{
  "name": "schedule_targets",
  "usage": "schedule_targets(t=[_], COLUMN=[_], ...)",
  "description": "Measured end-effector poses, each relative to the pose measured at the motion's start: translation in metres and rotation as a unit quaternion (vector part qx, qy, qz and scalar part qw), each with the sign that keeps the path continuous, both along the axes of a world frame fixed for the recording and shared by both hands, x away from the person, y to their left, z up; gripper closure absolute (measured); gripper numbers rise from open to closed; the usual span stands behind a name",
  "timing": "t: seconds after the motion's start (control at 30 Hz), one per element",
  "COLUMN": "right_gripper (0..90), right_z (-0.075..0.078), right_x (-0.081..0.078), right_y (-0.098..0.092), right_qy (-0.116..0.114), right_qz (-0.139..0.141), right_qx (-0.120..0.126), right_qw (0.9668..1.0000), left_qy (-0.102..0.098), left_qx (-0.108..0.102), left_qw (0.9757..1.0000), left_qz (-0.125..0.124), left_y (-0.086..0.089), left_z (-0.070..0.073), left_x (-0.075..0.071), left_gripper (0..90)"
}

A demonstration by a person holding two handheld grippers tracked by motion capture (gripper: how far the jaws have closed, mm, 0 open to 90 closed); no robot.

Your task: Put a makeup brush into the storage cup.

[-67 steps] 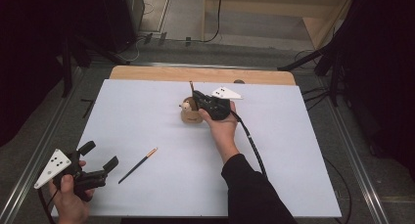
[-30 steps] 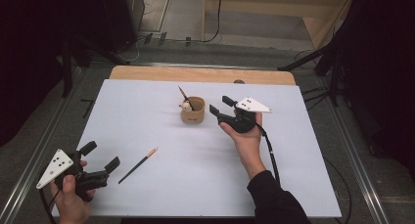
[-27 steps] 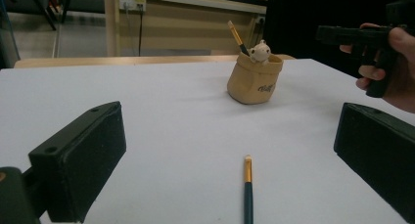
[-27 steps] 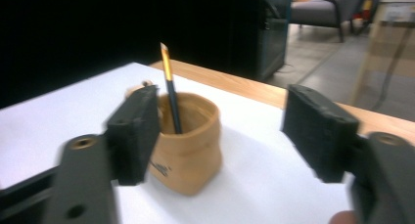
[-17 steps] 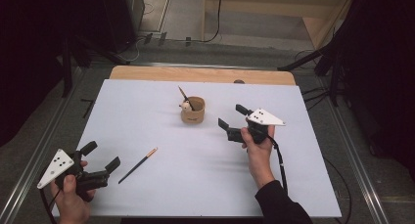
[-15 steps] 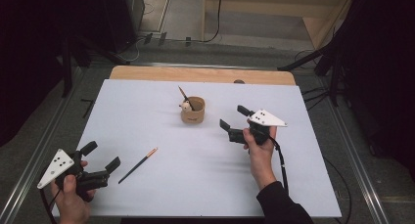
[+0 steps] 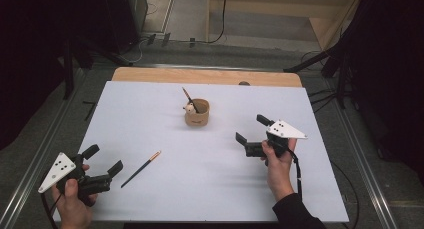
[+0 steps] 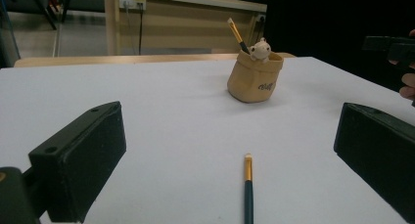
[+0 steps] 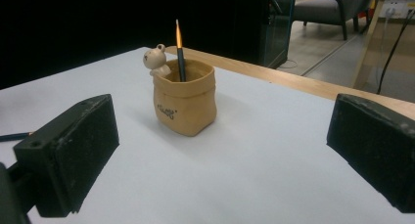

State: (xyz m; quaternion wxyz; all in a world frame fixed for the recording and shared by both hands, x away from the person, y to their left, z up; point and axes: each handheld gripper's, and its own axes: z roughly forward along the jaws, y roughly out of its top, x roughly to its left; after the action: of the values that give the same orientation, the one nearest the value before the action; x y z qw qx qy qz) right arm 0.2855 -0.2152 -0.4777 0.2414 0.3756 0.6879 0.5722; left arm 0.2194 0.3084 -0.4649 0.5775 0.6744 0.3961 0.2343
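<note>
**Brush in the pot, another on the tabletop**

The right hand-held gripper (image 7: pixel 251 134) has just been opening, nothing between its spread jaws; the tan bear pot (image 7: pixel 196 113) holds one paintbrush (image 7: pixel 189 98) upright; the left hand-held gripper (image 7: pixel 103 160) sits spread near the loose paintbrush (image 7: pixel 141 169) on the white tabletop (image 7: pixel 210 179).

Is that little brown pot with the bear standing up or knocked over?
Standing upright. The brown pot rests on its base on the white table, mouth upward, with one brush leaning inside it.

Lab: paper-covered table (image 7: pixel 150 109), cables on floor (image 7: pixel 220 19).
</note>
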Motion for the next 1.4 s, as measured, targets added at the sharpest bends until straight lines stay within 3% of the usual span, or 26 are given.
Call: schedule_targets(t=[0.97,1.13,1.4], right_gripper=[0.0,0.0,0.0], right_z=[-0.008,-0.010,-0.013], right_x=[-0.065,-0.075,-0.087], right_y=[-0.075,-0.081,-0.096], right_qy=[-0.007,-0.010,-0.007], right_qz=[-0.043,-0.043,-0.055], right_qx=[0.002,-0.009,0.002], right_qw=[0.9990,0.9990,0.9985], left_qy=[0.000,0.000,0.001], left_qx=[0.010,0.007,0.013], left_qw=[1.0000,0.9999,0.9999], left_qz=[-0.002,0.007,0.004], left_y=[-0.002,0.002,-0.001], left_z=[0.000,0.000,0.000], left_x=[-0.001,0.000,0.002], left_gripper=[0.0,0.0,0.0])
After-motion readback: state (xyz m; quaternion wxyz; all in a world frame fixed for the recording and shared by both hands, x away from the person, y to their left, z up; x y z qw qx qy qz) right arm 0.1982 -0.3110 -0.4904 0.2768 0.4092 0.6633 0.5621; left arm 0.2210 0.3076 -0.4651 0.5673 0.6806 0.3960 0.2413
